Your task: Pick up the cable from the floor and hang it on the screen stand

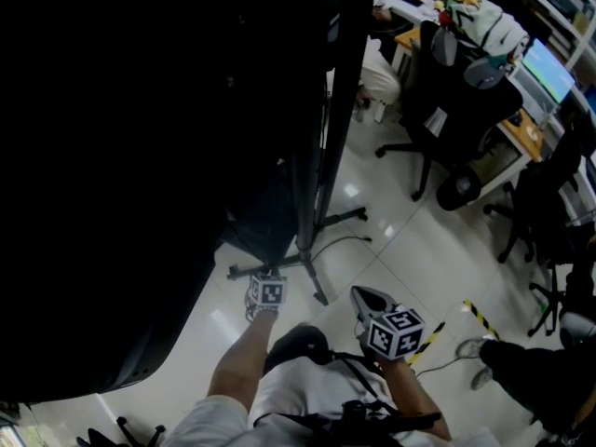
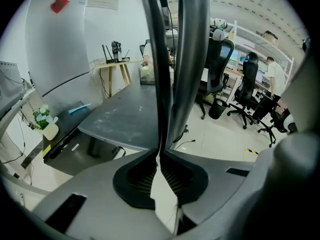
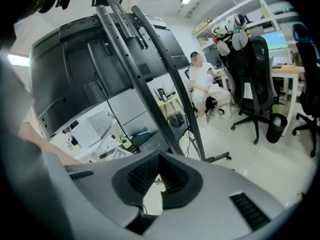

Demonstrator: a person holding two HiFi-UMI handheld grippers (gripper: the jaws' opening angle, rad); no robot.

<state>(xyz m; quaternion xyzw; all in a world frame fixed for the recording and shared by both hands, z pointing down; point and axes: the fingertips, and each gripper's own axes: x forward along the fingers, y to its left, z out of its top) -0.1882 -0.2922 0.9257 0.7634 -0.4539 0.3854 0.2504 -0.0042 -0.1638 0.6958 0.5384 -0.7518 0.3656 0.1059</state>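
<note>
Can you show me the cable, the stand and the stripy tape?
cable (image 1: 345,239), head view, its curved middle.
stand (image 1: 331,147), head view, its upright pole.
stripy tape (image 1: 480,317), head view, middle of the strip.

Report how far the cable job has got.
Nothing looks done: the cable lies on the floor by the screen stand. In hand: left gripper and right gripper hover near it, jaws together, no cable seen between them. Left: grasp it, lift it, hang it on the stand.
</note>
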